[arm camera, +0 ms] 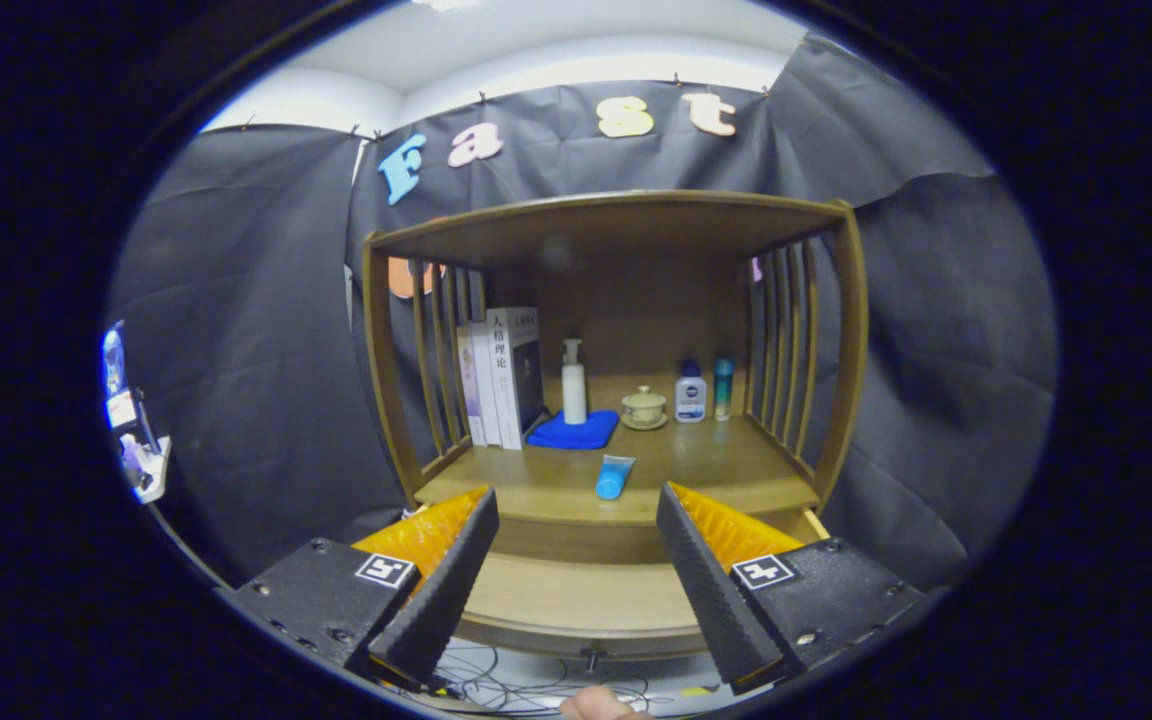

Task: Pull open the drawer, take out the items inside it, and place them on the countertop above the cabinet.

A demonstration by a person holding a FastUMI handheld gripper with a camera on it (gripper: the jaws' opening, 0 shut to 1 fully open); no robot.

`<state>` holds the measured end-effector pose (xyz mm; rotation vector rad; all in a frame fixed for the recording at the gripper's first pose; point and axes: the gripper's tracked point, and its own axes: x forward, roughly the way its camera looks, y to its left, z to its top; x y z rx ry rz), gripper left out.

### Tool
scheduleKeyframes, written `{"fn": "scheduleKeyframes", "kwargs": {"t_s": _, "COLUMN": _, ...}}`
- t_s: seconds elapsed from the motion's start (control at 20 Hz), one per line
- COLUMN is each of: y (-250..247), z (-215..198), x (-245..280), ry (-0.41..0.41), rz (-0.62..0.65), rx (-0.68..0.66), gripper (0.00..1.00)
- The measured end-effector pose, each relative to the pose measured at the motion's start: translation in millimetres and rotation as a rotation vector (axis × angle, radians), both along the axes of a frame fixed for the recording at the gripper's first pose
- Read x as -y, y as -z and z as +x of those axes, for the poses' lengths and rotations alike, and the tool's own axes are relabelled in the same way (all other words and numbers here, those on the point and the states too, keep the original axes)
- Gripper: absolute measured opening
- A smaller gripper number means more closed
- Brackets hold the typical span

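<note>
The drawer (576,600) stood pulled out below the cabinet's countertop (716,470), its pale wooden floor showing between the fingers of the hand-held gripper (576,530), whose fingers were spread wide apart and held nothing. No item could be made out on the visible part of the drawer floor; the near corners lay hidden behind the fingers. A blue tube (613,476) lay on the countertop just beyond the fingers. Farther back stood books (502,375) at the left, a blue cloth (573,431), a white pump bottle (573,381), a lidded cup (643,407) and two small bottles (702,390) at the right. Judging from this, a good next step would be to tip the gripper down and check the drawer's corners before reaching, keeping the fingers wide and clear of the drawer's front edge.
</note>
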<state>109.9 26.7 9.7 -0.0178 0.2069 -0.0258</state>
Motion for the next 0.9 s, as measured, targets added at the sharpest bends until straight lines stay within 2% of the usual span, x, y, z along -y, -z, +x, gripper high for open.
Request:
{"fn": "scheduleKeyframes", "kwargs": {"t_s": 0.15, "y": 18, "z": -16, "x": 2, "ry": 0.003, "rz": -0.004, "rx": 0.012, "gripper": 1.0}}
{"fn": "scheduleKeyframes", "kwargs": {"t_s": 0.25, "y": 27, "z": -28, "x": -4, "ry": -0.028, "rz": 0.028, "rx": 0.027, "gripper": 1.0}}
{"fn": "scheduleKeyframes", "kwargs": {"t_s": 0.4, "y": 43, "z": -42, "x": 6, "ry": -0.017, "rz": 0.029, "rx": 0.05, "gripper": 1.0}}
{"fn": "scheduleKeyframes", "kwargs": {"t_s": 0.55, "y": 76, "z": -47, "x": 7, "ry": -0.007, "rz": -0.011, "rx": 0.037, "gripper": 1.0}}
{"fn": "scheduleKeyframes", "kwargs": {"t_s": 0.75, "y": 111, "z": -55, "x": -1, "ry": -0.042, "rz": 0.02, "rx": 0.051, "gripper": 1.0}}
{"fn": "scheduleKeyframes", "kwargs": {"t_s": 0.9, "y": 137, "z": -52, "x": 7, "ry": -0.025, "rz": -0.023, "rx": 0.046, "gripper": 1.0}}
